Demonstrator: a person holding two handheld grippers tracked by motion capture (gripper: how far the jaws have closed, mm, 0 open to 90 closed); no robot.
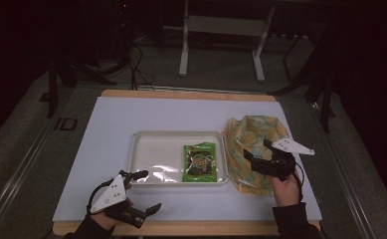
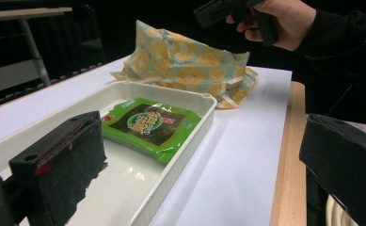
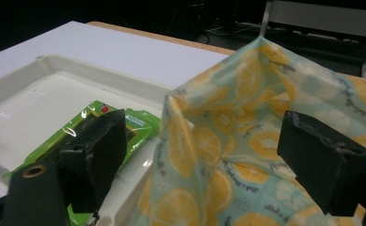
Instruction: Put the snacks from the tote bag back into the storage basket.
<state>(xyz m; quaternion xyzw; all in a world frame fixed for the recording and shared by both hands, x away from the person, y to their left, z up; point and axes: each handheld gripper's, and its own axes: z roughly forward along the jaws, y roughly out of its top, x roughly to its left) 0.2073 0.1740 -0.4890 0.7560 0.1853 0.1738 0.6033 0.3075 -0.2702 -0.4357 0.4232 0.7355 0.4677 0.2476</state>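
A green snack packet (image 1: 200, 163) lies flat in the right part of a white tray (image 1: 156, 133). Just right of the tray sits a cloth bag (image 1: 253, 130) printed with lemons, its mouth edge raised. My right gripper (image 1: 254, 148) hovers open over the bag's near side. In the right gripper view the bag's upright edge (image 3: 246, 141) stands between the wide jaws (image 3: 209, 143), and the packet (image 3: 138, 122) shows behind the left jaw. My left gripper (image 1: 150, 190) is open at the tray's front left corner. In the left gripper view it (image 2: 204, 141) looks across the tray rim (image 2: 171, 174) at the packet (image 2: 152, 125) and bag (image 2: 185, 61).
A white mat (image 1: 111, 124) covers the wooden table (image 1: 191, 228). Tray, bag and both grippers are on its near half. White table legs (image 1: 183, 50) and cables stand on the dark floor beyond. The other hand (image 2: 279, 23) with its gripper appears at the top of the left gripper view.
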